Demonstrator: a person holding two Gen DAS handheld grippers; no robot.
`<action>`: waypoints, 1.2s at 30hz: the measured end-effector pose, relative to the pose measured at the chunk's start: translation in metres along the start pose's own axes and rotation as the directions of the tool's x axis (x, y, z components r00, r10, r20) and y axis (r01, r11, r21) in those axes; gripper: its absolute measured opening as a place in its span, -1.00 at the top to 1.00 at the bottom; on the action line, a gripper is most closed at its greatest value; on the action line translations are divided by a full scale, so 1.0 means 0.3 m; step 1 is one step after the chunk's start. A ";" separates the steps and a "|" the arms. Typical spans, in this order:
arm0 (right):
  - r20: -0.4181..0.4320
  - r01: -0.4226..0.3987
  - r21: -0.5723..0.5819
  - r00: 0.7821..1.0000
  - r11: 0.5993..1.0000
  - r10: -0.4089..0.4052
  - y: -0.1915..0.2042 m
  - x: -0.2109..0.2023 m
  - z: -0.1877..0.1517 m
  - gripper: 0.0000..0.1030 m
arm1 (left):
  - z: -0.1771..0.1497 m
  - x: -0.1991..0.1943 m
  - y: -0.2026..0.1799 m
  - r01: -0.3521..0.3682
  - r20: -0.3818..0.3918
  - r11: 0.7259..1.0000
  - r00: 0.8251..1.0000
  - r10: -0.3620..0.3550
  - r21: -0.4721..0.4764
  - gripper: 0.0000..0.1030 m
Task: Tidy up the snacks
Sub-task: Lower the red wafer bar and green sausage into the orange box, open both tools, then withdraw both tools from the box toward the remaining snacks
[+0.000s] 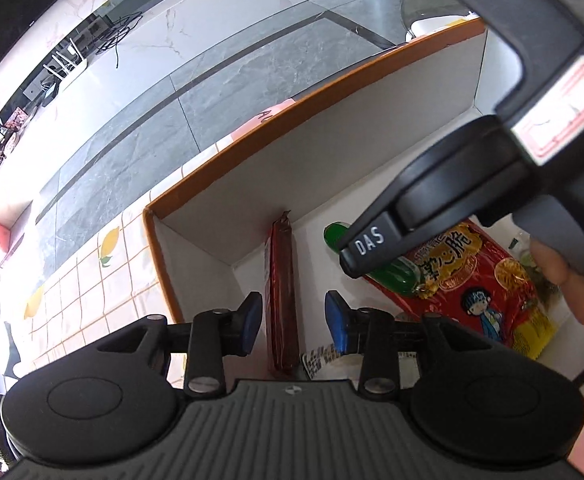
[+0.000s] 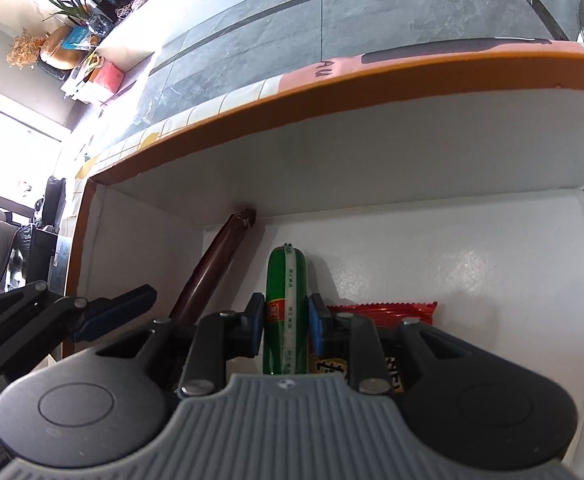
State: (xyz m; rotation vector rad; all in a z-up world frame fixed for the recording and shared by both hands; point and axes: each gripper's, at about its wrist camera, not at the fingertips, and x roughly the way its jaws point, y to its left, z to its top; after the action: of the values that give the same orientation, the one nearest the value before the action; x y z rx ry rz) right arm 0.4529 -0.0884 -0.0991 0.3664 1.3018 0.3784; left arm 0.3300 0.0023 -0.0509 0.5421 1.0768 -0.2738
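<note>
Inside the box (image 2: 332, 152), right hand-held gripper (image 2: 284, 326) pinches the green sausage (image 2: 285, 304); left hand-held gripper (image 1: 294, 318) stands spread astride the brown stick (image 1: 281, 280), near the box's far-left corner.

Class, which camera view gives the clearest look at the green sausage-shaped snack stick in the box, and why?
The right wrist view: the green sausage-shaped snack stick stands central, nearly full length, clamped between the right tongs. In the left wrist view, the stick is mostly hidden behind the right device.

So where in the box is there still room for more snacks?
The bare white floor right of the green sausage, behind the red packet, is free. A thin strip lies between the dark red stick and the left wall. The near right side is crowded.
</note>
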 end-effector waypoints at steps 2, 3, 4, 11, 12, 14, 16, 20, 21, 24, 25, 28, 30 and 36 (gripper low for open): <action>0.005 0.008 -0.003 1.000 1.000 -0.008 0.011 -0.001 -0.001 0.57 | -0.003 -0.003 0.014 0.004 0.005 1.000 1.000 -0.004 -0.005 0.16; 0.012 0.011 -0.009 1.000 1.000 -0.011 0.015 -0.006 -0.002 0.57 | 0.000 -0.002 0.019 0.006 0.006 1.000 1.000 -0.006 -0.010 0.15; 0.020 0.013 -0.015 1.000 1.000 -0.013 0.020 -0.016 -0.001 0.57 | 0.005 0.002 0.030 0.010 0.007 1.000 1.000 -0.009 -0.014 0.15; 0.046 0.063 -0.052 0.997 0.997 -0.060 0.045 -0.088 -0.021 0.55 | -0.016 -0.045 0.045 0.026 0.020 0.998 0.999 -0.025 -0.050 0.16; 0.050 0.070 -0.060 0.996 0.996 -0.068 0.048 -0.102 -0.029 0.55 | -0.020 -0.057 0.043 0.027 0.024 0.998 0.999 -0.026 -0.052 0.16; 0.057 0.087 -0.083 0.995 0.993 -0.083 0.060 -0.133 -0.047 0.51 | -0.031 -0.092 0.034 0.031 0.035 0.998 0.999 -0.029 -0.053 0.15; 0.069 0.101 -0.109 0.993 0.989 -0.094 0.069 -0.171 -0.066 0.45 | -0.031 -0.124 0.035 0.036 0.050 0.998 0.998 -0.033 -0.059 0.15; 0.103 0.120 -0.167 0.989 0.979 -0.104 0.098 -0.258 -0.126 0.45 | -0.064 -0.206 0.020 0.053 0.077 0.995 0.996 -0.047 -0.087 0.15; 0.114 0.126 -0.183 0.988 0.975 -0.107 0.105 -0.280 -0.143 0.45 | -0.074 -0.226 0.012 0.056 0.085 0.994 0.995 -0.049 -0.091 0.15; 0.155 0.142 -0.232 0.982 0.962 -0.107 0.116 -0.355 -0.208 0.45 | -0.114 -0.288 -0.003 0.060 0.116 0.992 0.992 -0.047 -0.111 0.15; 0.175 0.147 -0.249 0.979 0.957 -0.105 0.113 -0.385 -0.238 0.45 | -0.135 -0.314 -0.011 0.065 0.132 0.990 0.990 -0.048 -0.123 0.15; 0.225 0.146 -0.285 0.971 0.947 -0.082 0.112 -0.462 -0.317 0.45 | -0.193 -0.382 -0.028 0.083 0.177 0.980 0.983 -0.050 -0.183 0.15; 0.252 0.143 -0.299 0.965 0.944 -0.066 0.107 -0.505 -0.382 0.45 | -0.235 -0.425 -0.037 0.084 0.205 0.970 0.978 -0.037 -0.227 0.15; 0.327 0.128 -0.370 0.945 0.920 0.000 0.078 -0.589 -0.611 0.38 | -0.377 -0.501 -0.096 0.098 0.277 0.940 0.961 -0.004 -0.327 0.15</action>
State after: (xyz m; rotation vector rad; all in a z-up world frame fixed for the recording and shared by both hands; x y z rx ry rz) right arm 0.2337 -0.1414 0.0215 0.0433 0.8894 0.4875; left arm 0.1621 0.0326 0.0335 0.1598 0.8451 -0.1962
